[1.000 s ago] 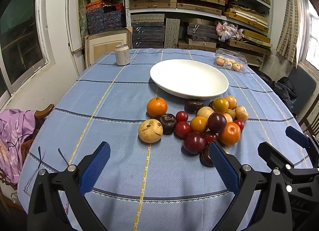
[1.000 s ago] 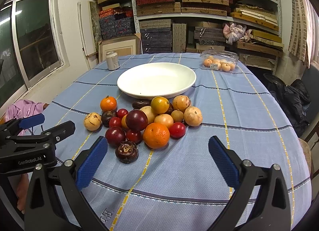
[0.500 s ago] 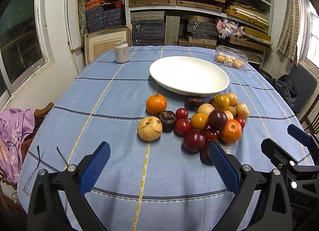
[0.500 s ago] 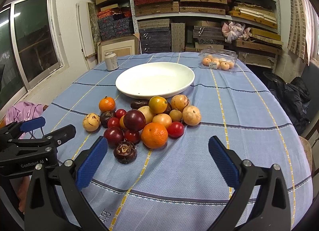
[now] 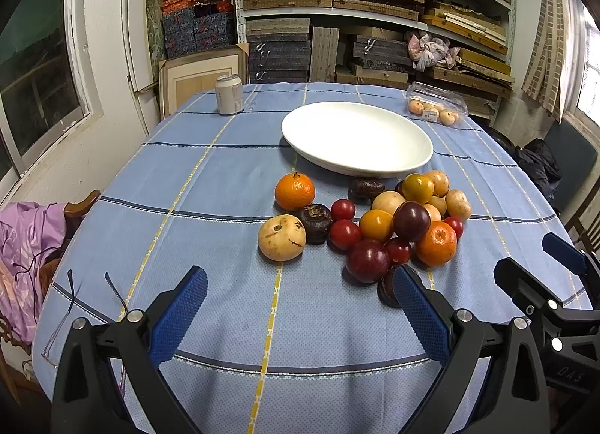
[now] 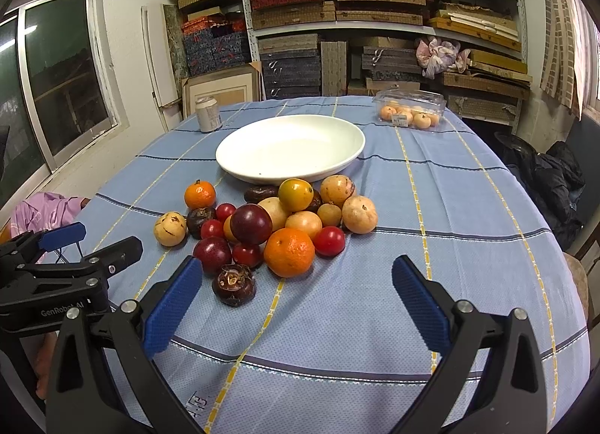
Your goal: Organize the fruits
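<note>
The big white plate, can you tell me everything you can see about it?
The white plate is wide, round and shallow, smooth and glossy like ceramic. It sits flat on the blue tablecloth, behind the pile of fruit. It holds no fruit, only a tiny dark speck near its front rim. A dark brown fruit lies right against its front edge.

We hold the left gripper (image 5: 300, 299) and the right gripper (image 6: 298, 289) side by side, level and pointing forward, each with its blue-padded fingers (image 6: 174, 303) spread wide apart and gripping nothing.
</note>
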{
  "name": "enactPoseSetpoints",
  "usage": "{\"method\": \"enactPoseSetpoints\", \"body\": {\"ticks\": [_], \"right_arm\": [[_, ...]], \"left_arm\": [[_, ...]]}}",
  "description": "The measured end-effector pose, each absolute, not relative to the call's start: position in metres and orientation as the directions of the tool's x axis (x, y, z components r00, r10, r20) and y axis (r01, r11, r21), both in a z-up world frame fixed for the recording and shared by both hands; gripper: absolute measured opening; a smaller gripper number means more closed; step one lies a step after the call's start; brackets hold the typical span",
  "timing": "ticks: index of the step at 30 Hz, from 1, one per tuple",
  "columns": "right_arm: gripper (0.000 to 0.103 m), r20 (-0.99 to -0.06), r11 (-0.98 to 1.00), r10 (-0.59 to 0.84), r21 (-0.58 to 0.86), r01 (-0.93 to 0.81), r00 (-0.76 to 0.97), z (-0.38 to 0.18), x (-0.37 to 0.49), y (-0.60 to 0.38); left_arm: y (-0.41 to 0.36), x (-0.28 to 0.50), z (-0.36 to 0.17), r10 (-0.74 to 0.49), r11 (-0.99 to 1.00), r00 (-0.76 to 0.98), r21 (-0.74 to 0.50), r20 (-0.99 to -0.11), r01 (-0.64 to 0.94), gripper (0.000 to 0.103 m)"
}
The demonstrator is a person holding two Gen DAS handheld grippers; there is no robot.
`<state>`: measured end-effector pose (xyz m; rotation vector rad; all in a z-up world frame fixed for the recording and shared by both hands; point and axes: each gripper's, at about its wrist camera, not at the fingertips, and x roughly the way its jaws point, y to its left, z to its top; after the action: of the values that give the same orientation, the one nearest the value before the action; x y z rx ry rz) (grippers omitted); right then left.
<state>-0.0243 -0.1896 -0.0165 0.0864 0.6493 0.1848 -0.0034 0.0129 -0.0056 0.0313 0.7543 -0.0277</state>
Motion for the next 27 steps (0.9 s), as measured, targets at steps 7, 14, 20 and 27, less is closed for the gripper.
{"method": "enactPoseSetpoints", "body": {"ticks": [7,14,20,27], "right_arm": [[0.099,-0.592,0.98,0.198,0.138,-0.144,0.781,-0.0163,-0.0244,-0.1897],[0.099,-0.592,0.98,0.199,0.139,-0.145,0.781,-0.0169,-0.0246,-0.1899],[0.099,-0.593,0.98,0.2,0.139,-0.145,0.78,-0.0171,-0.0243,-0.19],[0.099,-0.598,0.979,0.204,0.142,-0.148,0.775,-0.0207,-0.0238,-0.1907]], "left_arm": [[0.013,-0.0032,-0.0062,-0.013,0.999,0.727,0.019,-0.687,0.036,0.1],[0.0125,-0.0031,-0.0072,-0.013,0.999,0.726,0.019,-0.687,0.036,0.1],[0.0121,-0.0033,-0.009,-0.012,0.999,0.726,0.02,-0.688,0.035,0.1],[0.011,-0.003,-0.0122,-0.011,0.999,0.725,0.021,-0.689,0.036,0.1]]}}
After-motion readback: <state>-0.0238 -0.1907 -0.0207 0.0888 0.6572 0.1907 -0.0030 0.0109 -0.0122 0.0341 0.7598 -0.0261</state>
